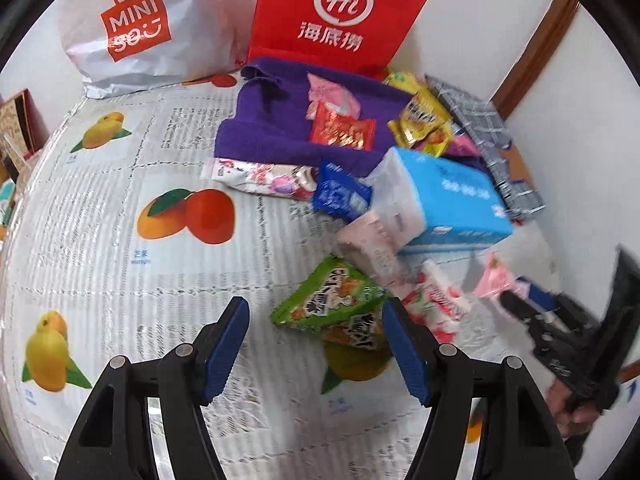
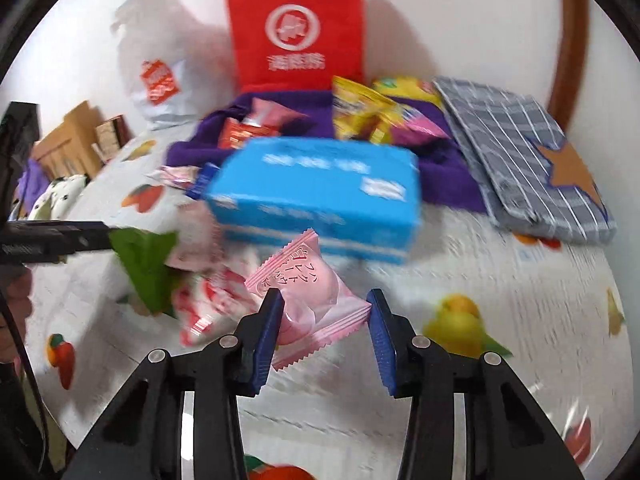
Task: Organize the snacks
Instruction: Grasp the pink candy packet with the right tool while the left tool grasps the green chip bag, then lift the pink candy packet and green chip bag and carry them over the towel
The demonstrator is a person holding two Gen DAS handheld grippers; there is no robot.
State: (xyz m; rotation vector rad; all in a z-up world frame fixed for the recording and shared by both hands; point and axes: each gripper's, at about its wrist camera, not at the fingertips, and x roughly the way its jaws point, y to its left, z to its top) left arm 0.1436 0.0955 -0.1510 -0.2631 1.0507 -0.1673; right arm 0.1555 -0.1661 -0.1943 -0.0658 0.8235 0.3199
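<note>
My left gripper [image 1: 316, 312] is open, with a green triangular snack packet [image 1: 332, 300] lying between its fingertips on the fruit-print tablecloth [image 1: 120, 240]. My right gripper [image 2: 326, 312] is open around a pink round-candy packet [image 2: 308, 300] that touches its left pad; the pink packet also shows at the right gripper's tip in the left wrist view [image 1: 496, 280]. The green packet shows at the left in the right wrist view [image 2: 148, 264]. A red-and-white packet [image 2: 208, 300] lies between the two.
A blue tissue box [image 2: 316, 196] lies behind the packets. Further back are a purple cloth [image 1: 280, 128] with red and pink snacks, yellow snack bags [image 2: 364, 112], a grey checked cloth [image 2: 520, 160], a red bag [image 1: 336, 16] and a white bag [image 1: 140, 32].
</note>
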